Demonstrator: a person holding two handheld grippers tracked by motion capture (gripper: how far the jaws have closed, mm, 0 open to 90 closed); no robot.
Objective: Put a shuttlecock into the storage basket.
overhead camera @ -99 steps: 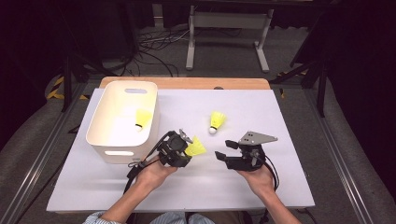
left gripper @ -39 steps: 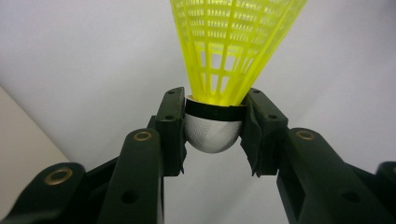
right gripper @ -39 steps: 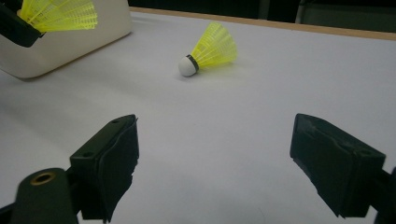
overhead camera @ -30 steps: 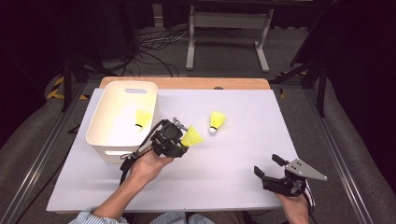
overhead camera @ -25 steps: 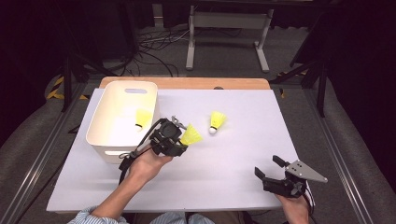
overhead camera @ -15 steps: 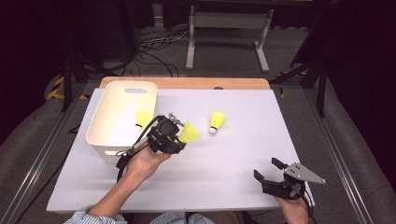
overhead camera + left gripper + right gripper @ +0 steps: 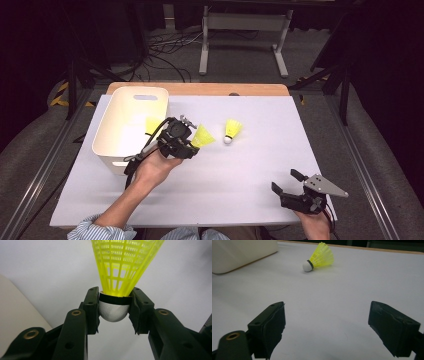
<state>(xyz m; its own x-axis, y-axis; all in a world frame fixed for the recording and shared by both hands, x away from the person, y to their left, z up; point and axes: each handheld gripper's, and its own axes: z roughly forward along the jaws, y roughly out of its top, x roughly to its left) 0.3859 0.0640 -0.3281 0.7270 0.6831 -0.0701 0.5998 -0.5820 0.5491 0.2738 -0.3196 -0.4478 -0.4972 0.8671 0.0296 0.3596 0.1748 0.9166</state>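
Held shuttlecock (image 7: 125,270): yellow skirt, white cork clenched between the left gripper (image 7: 192,147) jaws, raised over the counter (image 7: 250,165) just beside the white bin (image 7: 117,145); skirt top cut off in the left gripper view. Second shuttlecock (image 7: 231,131): lying on the counter. Third yellow shuttlecock (image 7: 151,125): inside the bin, partly hidden. Right gripper (image 7: 287,182): released, jaws wide, near the counter's front edge.

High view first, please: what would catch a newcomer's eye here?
Bright yellow: the left gripper clamps a shuttlecock by its white cork, right beside the white basket. A second shuttlecock lies on the table, while the right gripper rests open near its front right corner.
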